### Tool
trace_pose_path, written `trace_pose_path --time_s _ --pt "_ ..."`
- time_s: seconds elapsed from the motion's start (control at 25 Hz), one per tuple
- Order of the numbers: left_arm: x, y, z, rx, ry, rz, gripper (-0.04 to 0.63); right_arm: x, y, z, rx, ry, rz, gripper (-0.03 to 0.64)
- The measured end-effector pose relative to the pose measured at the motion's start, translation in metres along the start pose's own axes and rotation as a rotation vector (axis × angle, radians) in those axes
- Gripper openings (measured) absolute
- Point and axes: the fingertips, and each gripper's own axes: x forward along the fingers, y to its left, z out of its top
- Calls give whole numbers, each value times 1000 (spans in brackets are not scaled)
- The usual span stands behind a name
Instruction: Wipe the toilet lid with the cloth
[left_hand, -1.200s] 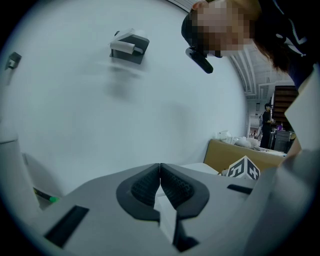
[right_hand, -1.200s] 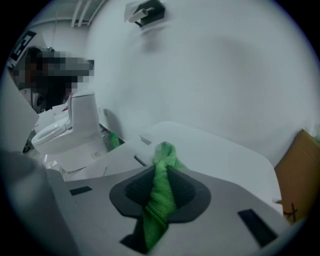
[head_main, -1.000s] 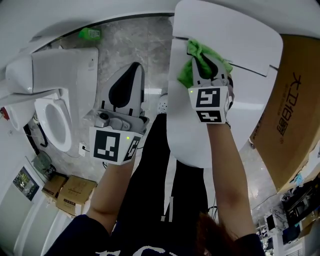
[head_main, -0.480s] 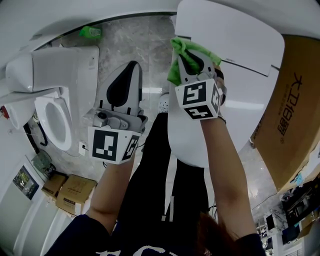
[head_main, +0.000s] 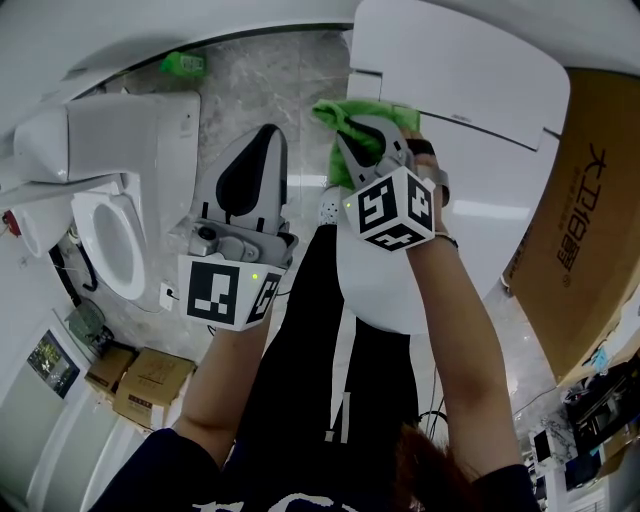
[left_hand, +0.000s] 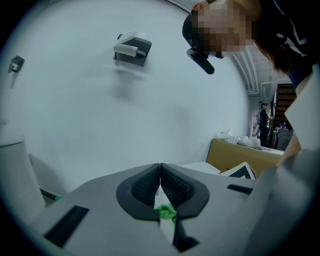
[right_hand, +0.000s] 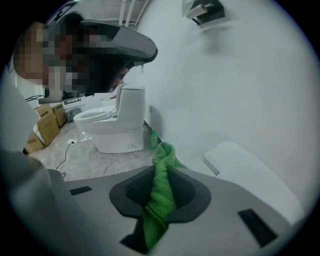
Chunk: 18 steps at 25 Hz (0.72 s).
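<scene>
Clamping the green cloth (right_hand: 165, 156), the right hand-held gripper (right_hand: 161, 186) should sweep it flat across the toilet lid (head_main: 368, 285); the left hand-held gripper (left_hand: 160, 182) is closed, empty.

Grey marbled floor (head_main: 240, 90) meets a plain white wall (left_hand: 175, 115). A second white toilet (head_main: 110, 210) stands at the left, with a green bottle (head_main: 182, 65) near it by the wall. Small cardboard boxes (head_main: 140, 385) sit on the floor, and a large carton (head_main: 590, 220) is at the right.
</scene>
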Motion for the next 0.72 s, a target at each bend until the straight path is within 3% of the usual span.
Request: trace_pose_path --time_s 0.24,0.44,0.72 --pt "-1 -4 1 0 1 0 21 -14 3 -13 6 -5 6 83" --pt "0 -12 2 4 -7 -8 21 -33 -13 -35 34 -8 -56 83" --pt "2 -29 2 13 -8 -30 21 -81 -56 -85 165 10 -186 83"
